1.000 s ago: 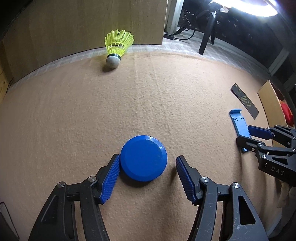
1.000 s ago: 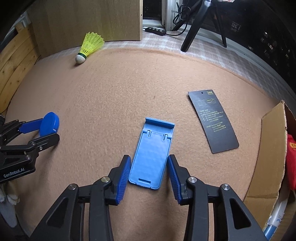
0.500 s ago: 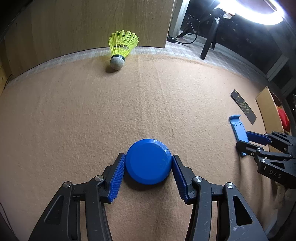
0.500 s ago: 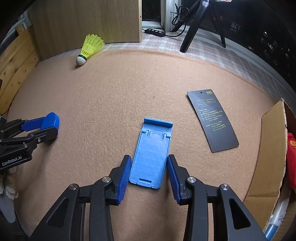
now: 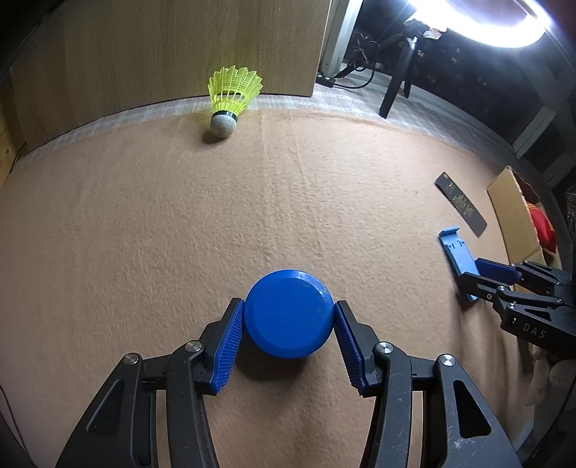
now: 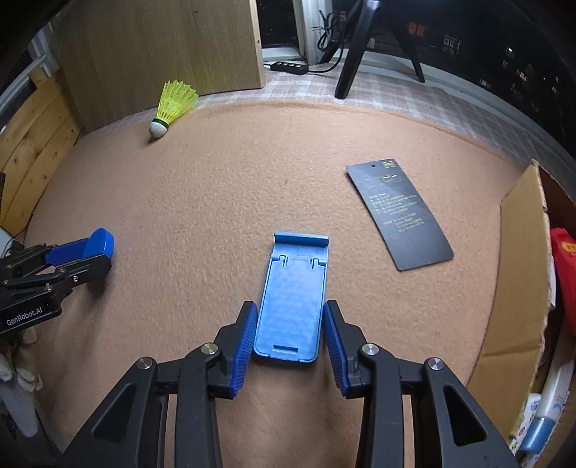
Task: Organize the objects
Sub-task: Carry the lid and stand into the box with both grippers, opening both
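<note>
Right wrist: tan felt mat, dim room

A tan carpet is laid before a wooden panel; a ring light is switched on above.

Smooth matt plastic blue disc on rough felt-like tan mat; textured plastic blue stand.

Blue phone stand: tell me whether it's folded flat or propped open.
Folded flat. The blue phone stand lies level on the brown felt mat, with no leg raised.
</note>
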`<action>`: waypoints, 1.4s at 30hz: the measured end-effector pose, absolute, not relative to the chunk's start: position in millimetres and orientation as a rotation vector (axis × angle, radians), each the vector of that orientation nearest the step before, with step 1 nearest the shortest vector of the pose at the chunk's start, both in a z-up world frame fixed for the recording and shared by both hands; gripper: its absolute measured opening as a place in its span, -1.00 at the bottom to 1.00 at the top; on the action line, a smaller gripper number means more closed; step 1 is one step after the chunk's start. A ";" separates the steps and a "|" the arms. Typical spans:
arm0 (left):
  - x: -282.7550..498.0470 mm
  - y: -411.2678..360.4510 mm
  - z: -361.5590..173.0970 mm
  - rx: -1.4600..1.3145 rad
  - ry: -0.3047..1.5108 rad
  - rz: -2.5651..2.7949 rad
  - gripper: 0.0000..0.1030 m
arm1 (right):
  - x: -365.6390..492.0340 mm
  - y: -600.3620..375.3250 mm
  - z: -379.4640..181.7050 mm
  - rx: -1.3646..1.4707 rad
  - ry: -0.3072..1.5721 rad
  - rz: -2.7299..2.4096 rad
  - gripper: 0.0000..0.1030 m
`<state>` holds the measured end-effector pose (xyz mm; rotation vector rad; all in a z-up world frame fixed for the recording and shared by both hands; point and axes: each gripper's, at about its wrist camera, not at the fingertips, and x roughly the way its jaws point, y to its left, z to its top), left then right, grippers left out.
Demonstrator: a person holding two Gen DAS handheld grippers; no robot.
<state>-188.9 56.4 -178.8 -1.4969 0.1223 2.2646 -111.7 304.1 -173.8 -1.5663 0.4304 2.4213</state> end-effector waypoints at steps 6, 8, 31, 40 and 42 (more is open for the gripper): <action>-178.8 63.3 -172.7 -1.477 0.132 2.260 0.05 | -102.3 306.7 -170.9 -1.570 0.430 2.429 -0.34; -176.6 66.8 -174.1 -1.481 0.136 2.254 0.05 | -102.4 307.2 -177.8 -1.601 0.423 2.412 -0.34; -158.2 86.8 -149.5 -1.415 0.144 2.235 0.05 | -94.7 303.9 -160.2 -1.552 0.398 2.455 -0.35; -139.9 146.4 -127.0 -1.337 0.165 2.161 0.05 | -35.0 326.0 -113.4 -1.390 0.440 2.497 -0.35; -134.9 166.8 -122.0 -1.315 0.174 2.136 0.05 | -17.2 338.3 -107.1 -1.360 0.453 2.482 -0.35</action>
